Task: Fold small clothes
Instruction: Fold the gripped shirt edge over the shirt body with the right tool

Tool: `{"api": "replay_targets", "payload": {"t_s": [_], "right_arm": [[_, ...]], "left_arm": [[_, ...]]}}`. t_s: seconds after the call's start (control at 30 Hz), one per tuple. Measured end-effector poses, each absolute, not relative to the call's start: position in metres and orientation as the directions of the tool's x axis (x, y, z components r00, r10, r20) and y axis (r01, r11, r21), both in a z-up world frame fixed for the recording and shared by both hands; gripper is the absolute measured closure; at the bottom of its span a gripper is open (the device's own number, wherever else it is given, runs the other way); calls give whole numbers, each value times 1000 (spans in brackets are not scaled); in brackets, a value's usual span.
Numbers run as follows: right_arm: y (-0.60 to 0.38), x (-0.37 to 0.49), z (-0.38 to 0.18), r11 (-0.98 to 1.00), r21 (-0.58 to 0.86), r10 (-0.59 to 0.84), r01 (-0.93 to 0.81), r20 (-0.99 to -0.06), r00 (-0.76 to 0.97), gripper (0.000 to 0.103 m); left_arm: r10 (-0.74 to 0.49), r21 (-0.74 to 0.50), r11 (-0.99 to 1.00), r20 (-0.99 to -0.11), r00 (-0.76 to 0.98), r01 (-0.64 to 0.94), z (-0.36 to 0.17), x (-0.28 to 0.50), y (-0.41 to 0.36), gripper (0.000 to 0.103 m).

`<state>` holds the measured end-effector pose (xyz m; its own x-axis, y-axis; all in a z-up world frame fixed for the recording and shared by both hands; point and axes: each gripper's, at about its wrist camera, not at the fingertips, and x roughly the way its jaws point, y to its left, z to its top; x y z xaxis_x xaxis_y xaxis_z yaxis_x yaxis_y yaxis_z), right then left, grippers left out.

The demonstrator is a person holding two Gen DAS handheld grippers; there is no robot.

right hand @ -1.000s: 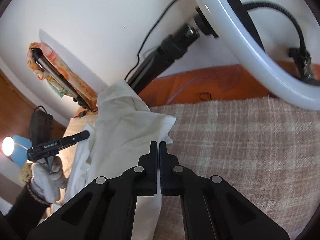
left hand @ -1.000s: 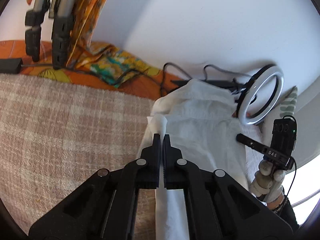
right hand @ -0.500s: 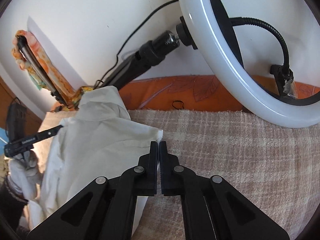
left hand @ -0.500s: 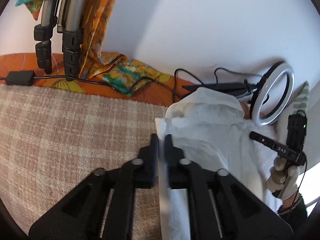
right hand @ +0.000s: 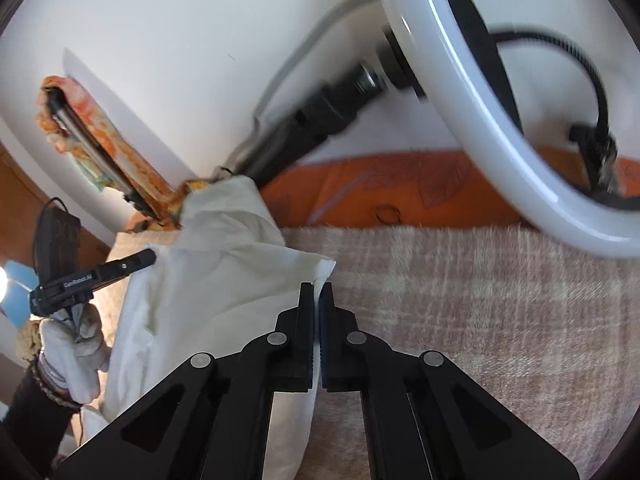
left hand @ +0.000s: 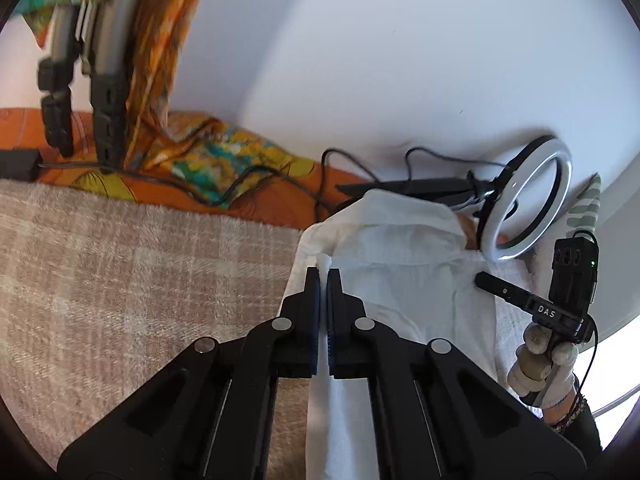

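A small white garment [left hand: 404, 264] hangs stretched between my two grippers above a beige checked blanket [left hand: 140, 280]. My left gripper [left hand: 323, 276] is shut on one corner of the garment; a tip of cloth pokes out past the jaws. My right gripper [right hand: 317, 292] is shut on the opposite corner of the same garment [right hand: 224, 272]. Each wrist view shows the other gripper held in a white-gloved hand: the right one in the left wrist view [left hand: 536, 308], the left one in the right wrist view [right hand: 92, 276].
A white ring light [right hand: 472, 92] on a black stand is close above the right gripper; it also shows in the left wrist view [left hand: 528, 200]. Tripod legs [left hand: 104, 92], black cables [left hand: 248, 184] and orange patterned cloth [left hand: 224, 156] lie along the white wall behind the blanket [right hand: 500, 300].
Both grippers have stayed shut on the garment and shifted with it; the views swung away and back. The ring light now sits closer to the right gripper than half a second ago.
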<state>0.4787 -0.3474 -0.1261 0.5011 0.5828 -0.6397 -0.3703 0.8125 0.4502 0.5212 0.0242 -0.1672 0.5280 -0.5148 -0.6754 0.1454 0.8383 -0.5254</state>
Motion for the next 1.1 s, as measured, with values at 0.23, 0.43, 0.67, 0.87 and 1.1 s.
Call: {"api": "replay_targets", "payload": {"t_s": [0.23, 0.43, 0.67, 0.87, 1.1], "right_arm": [[-363, 442, -75, 808, 418, 589, -415, -572, 571, 102], [-366, 395, -32, 810, 378, 586, -448, -539, 605, 103], [-359, 329, -4, 820, 335, 571, -464, -526, 630, 103], [-361, 270, 2, 823, 318, 566, -471, -533, 629, 103], [-364, 207, -20, 821, 323, 567, -470, -559, 605, 103]], "left_arm": [[-505, -508, 844, -640, 579, 173, -120, 489, 32, 103], [-498, -477, 852, -609, 617, 218, -75, 440, 36, 103], [-491, -436, 862, -592, 639, 258, -39, 371, 40, 103], [-487, -418, 867, -597, 638, 271, -33, 314, 42, 103], [-465, -362, 884, -635, 617, 295, -48, 246, 35, 103]]}}
